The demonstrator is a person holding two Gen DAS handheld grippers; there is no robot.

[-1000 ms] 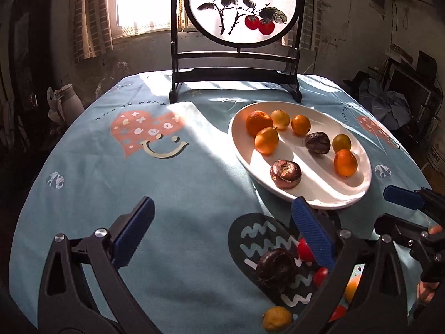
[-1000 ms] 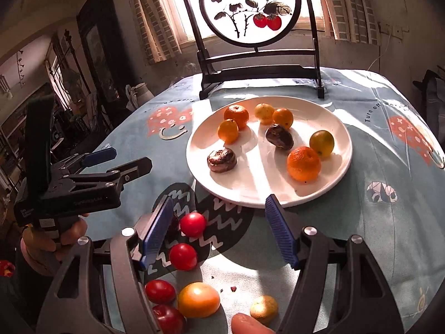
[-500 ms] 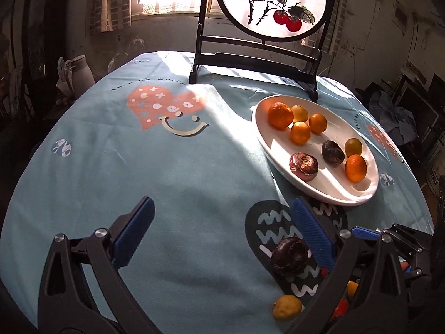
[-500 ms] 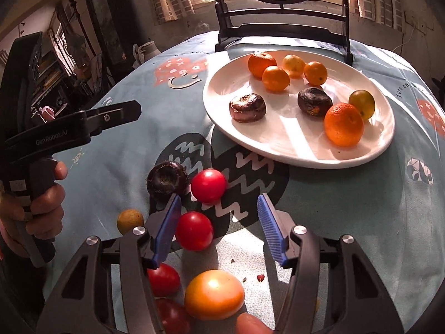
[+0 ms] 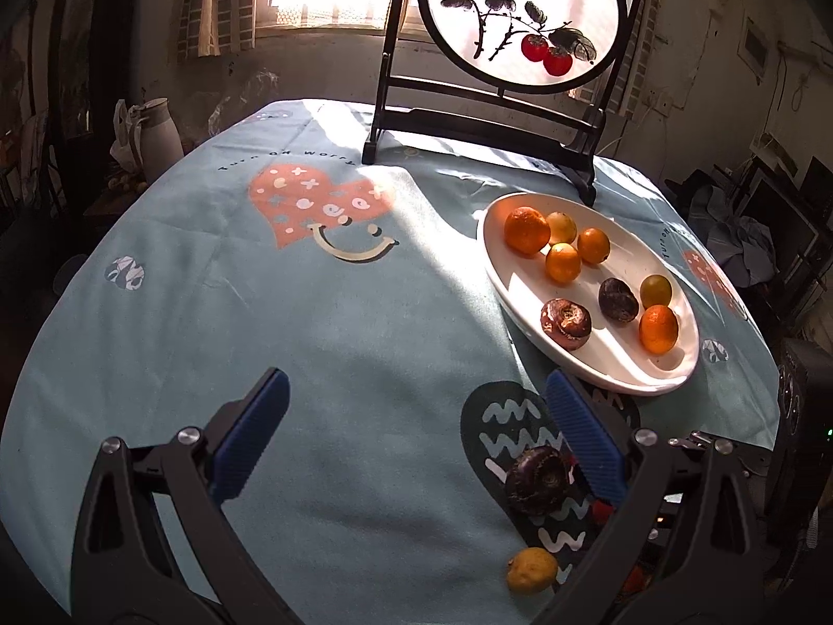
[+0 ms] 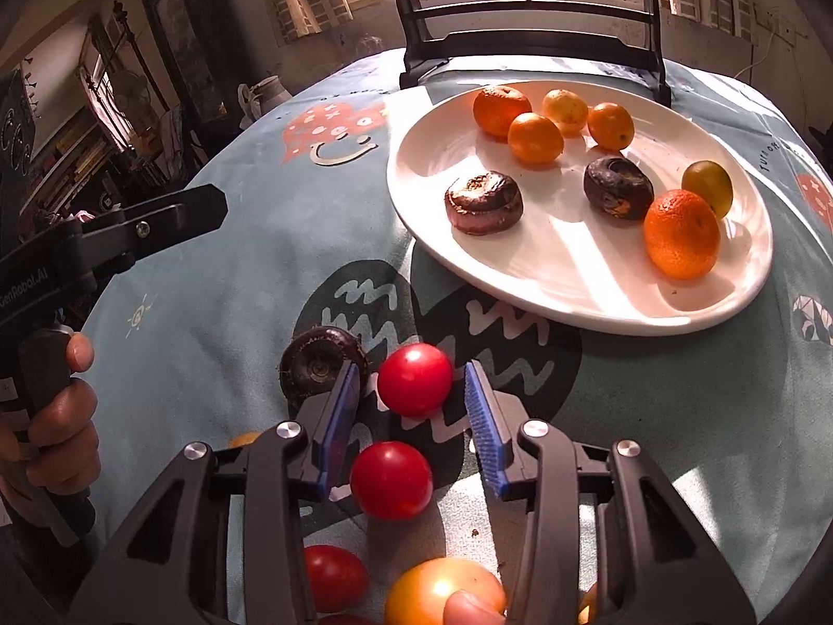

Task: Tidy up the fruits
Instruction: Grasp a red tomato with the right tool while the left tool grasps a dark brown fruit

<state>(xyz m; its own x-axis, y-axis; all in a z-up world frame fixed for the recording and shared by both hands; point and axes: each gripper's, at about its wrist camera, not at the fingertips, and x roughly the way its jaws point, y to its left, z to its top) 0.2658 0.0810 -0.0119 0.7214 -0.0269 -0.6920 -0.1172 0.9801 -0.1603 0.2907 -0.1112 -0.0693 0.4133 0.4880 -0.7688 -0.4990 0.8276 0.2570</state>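
Most of the fruit sits sorted on the plate (image 6: 583,281) at the far right of the desk (image 5: 312,344), citrus at the back, dark ones mid. The leftovers lie loose on the near side. The right tongs (image 6: 411,406) are lined up around a tomato (image 6: 415,379), spread a bit wider than it, pads not touching yet, probably to grab it for the plate. The left tongs (image 5: 416,432) hang wide open over bare cloth holding nothing, with a dark fruit (image 5: 536,479) just beside the right pad.

Right tongs (image 6: 411,406) have narrowed around a red tomato (image 6: 415,379).
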